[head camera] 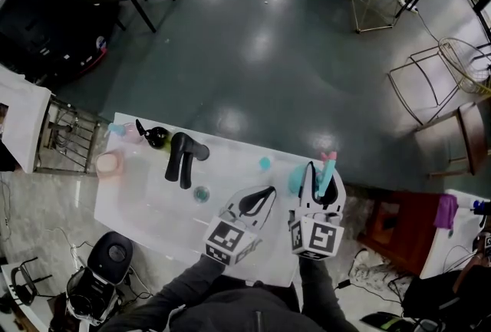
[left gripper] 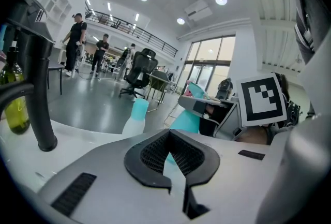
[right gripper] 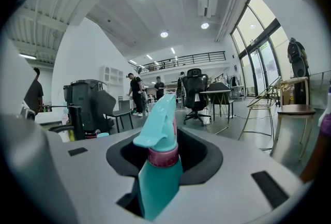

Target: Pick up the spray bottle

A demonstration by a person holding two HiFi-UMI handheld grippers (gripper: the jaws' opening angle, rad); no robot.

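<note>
The spray bottle [head camera: 327, 167] is teal with a pink collar and a teal trigger head. It stands upright at the right end of the white table [head camera: 146, 204]. My right gripper [head camera: 319, 175] has its jaws closed on the bottle's body; in the right gripper view the bottle [right gripper: 158, 166] fills the gap between the jaws of the right gripper [right gripper: 170, 137]. My left gripper [head camera: 268, 191] sits just left of it over the table, with its jaws together and nothing in them. From the left gripper [left gripper: 169, 137] the spray bottle [left gripper: 186, 120] shows ahead and to the right.
A small white bottle with a teal cap [head camera: 265, 163] stands left of the spray bottle. Further left are a black curved stand [head camera: 182, 158], a dark green bottle [head camera: 156, 137], a pink cup [head camera: 109, 163] and a small round lid [head camera: 202, 193]. A black appliance [head camera: 111, 258] sits on the floor.
</note>
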